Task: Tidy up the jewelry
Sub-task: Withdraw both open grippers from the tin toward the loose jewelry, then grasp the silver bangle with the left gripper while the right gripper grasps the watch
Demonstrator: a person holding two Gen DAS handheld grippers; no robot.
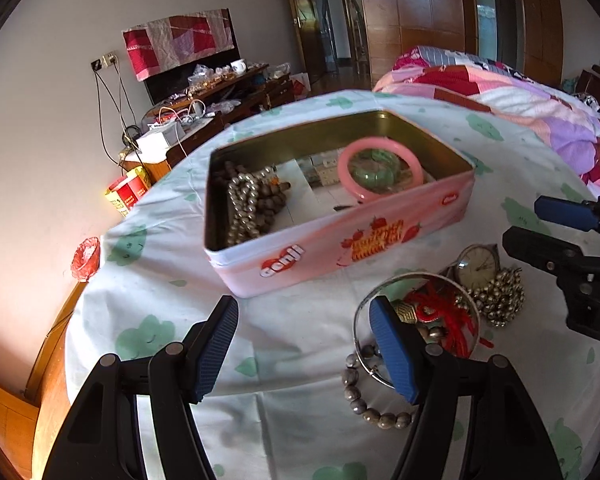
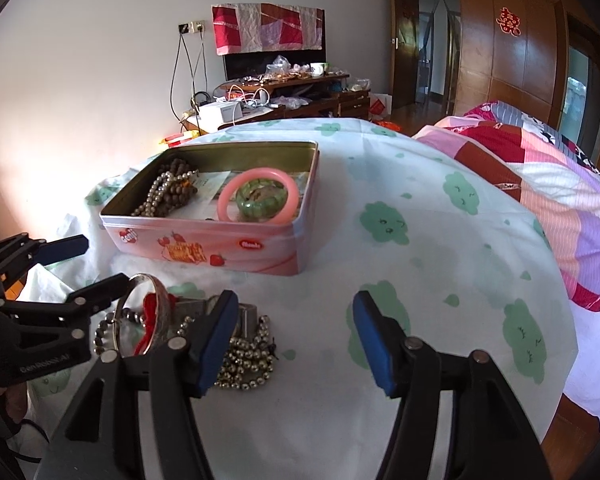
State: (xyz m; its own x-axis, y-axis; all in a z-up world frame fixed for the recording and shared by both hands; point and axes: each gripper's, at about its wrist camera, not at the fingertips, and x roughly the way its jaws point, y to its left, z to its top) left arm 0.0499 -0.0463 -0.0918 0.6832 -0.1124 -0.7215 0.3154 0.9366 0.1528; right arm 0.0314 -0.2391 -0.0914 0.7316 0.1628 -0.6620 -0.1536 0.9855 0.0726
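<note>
A pink tin box stands open on the table. It holds a pink bangle around a green bangle, and bead strings. In front of it lies a jewelry pile: a silver bangle, a red cord, a watch, silver beads and a grey bead bracelet. My left gripper is open, its right finger over the silver bangle. My right gripper is open and empty, just right of the pile.
The round table has a white cloth with green prints. A bed with a pink quilt lies to the right. A cluttered wooden cabinet stands by the far wall. The table's edge drops off at left.
</note>
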